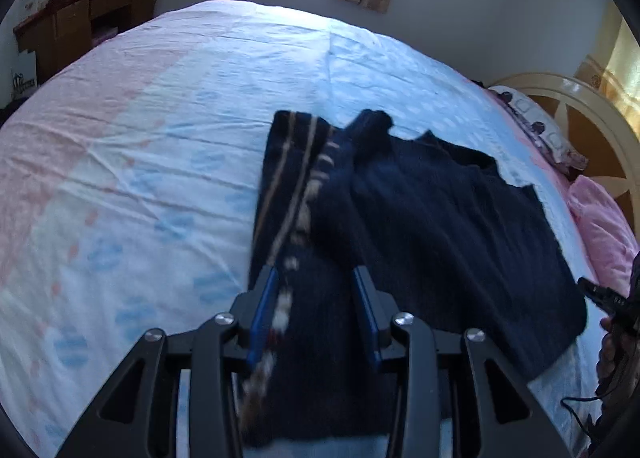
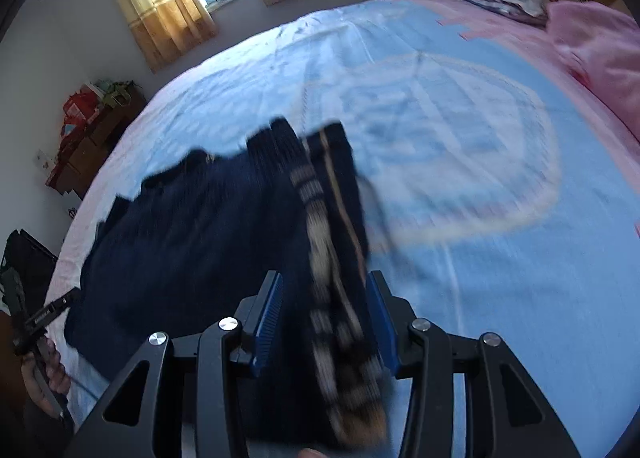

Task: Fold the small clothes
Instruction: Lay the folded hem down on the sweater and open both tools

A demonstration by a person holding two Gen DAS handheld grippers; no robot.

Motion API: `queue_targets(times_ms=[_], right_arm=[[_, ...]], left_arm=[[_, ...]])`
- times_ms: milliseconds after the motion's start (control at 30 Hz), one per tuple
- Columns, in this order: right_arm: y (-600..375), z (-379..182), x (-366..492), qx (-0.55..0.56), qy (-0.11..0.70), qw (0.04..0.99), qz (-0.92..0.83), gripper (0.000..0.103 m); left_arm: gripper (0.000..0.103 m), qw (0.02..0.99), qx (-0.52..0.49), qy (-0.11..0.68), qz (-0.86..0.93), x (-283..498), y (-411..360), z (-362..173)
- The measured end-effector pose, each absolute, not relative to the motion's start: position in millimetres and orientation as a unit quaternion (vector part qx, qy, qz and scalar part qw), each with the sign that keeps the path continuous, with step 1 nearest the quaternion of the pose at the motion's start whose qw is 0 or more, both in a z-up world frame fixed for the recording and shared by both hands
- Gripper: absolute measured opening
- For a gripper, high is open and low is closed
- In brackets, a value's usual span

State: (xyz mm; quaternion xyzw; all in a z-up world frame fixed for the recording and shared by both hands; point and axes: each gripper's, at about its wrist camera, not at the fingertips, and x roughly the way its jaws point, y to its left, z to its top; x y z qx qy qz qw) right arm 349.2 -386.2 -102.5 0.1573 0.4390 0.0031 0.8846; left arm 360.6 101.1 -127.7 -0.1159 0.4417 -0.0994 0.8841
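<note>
Both grippers' fingers (image 1: 276, 290) (image 2: 272, 298) spread wide astride navy sweater (image 1: 420, 218) edges, bedsheet (image 1: 140, 158) room beyond.

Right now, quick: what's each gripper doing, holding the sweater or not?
Left gripper: jaws apart, navy sweater between them; grip cannot be told.
Right gripper: jaws apart around the sweater's striped edge; grip cannot be told.

Left gripper (image 1: 316, 278) fingers (image 1: 267, 298) spread over navy sweater (image 1: 420, 218) on bed (image 1: 140, 138).
</note>
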Motion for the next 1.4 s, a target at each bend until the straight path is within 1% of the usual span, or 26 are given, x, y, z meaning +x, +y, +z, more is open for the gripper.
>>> queue_targets(times_ms=[167, 200, 400, 433, 467, 533, 567, 600, 633, 667, 900, 1100, 1200, 1300, 1400], right_arm=[[-384, -106, 316, 0.134, 0.438, 0.889, -0.002, 0.045], [-383, -107, 312, 0.133, 0.439, 0.889, 0.000, 0.045], [-381, -110, 304, 0.131, 0.440, 0.888, 0.004, 0.045], [-379, -110, 303, 0.129, 0.439, 0.889, 0.006, 0.045], [-377, -110, 301, 0.129, 0.437, 0.890, 0.010, 0.045], [-374, -110, 300, 0.125, 0.438, 0.890, 0.021, 0.045], [-372, -112, 301, 0.117, 0.440, 0.890, 0.024, 0.044], [-370, -113, 301, 0.110, 0.441, 0.890, 0.021, 0.033], [-367, -115, 301, 0.101, 0.446, 0.889, 0.021, 0.014], [-366, -116, 301, 0.100, 0.450, 0.887, 0.026, 0.012], [-369, -96, 280, 0.108, 0.427, 0.897, 0.042, 0.008], [-374, -131, 285, 0.096, 0.466, 0.879, 0.022, 0.008], [-372, -123, 282, 0.094, 0.463, 0.881, 0.023, 0.008], [-370, -123, 281, 0.078, 0.466, 0.881, 0.023, 0.008], [-371, -119, 283, 0.085, 0.472, 0.877, 0.023, 0.009]], left_arm=[[0.040, 0.892, -0.082, 0.435, -0.093, 347, 95, -131], [0.038, 0.891, -0.082, 0.436, -0.091, 346, 96, -132], [0.038, 0.896, -0.082, 0.428, -0.086, 330, 98, -126], [0.039, 0.898, -0.079, 0.425, -0.085, 327, 99, -126], [0.042, 0.898, -0.076, 0.425, -0.080, 326, 100, -128], [0.042, 0.894, -0.074, 0.435, -0.076, 328, 101, -134], [0.039, 0.891, -0.077, 0.441, -0.077, 329, 102, -138], [0.034, 0.889, -0.081, 0.443, -0.079, 328, 103, -139], [0.014, 0.890, -0.085, 0.441, -0.082, 327, 105, -139], [0.013, 0.888, -0.090, 0.441, -0.095, 326, 106, -137], [0.012, 0.881, -0.098, 0.454, -0.095, 314, 116, -139], [0.012, 0.882, -0.088, 0.453, -0.093, 310, 113, -144], [0.012, 0.882, -0.085, 0.452, -0.096, 308, 115, -143], [0.013, 0.883, -0.087, 0.450, -0.099, 307, 118, -144], [0.019, 0.886, -0.084, 0.446, -0.091, 304, 115, -142]])
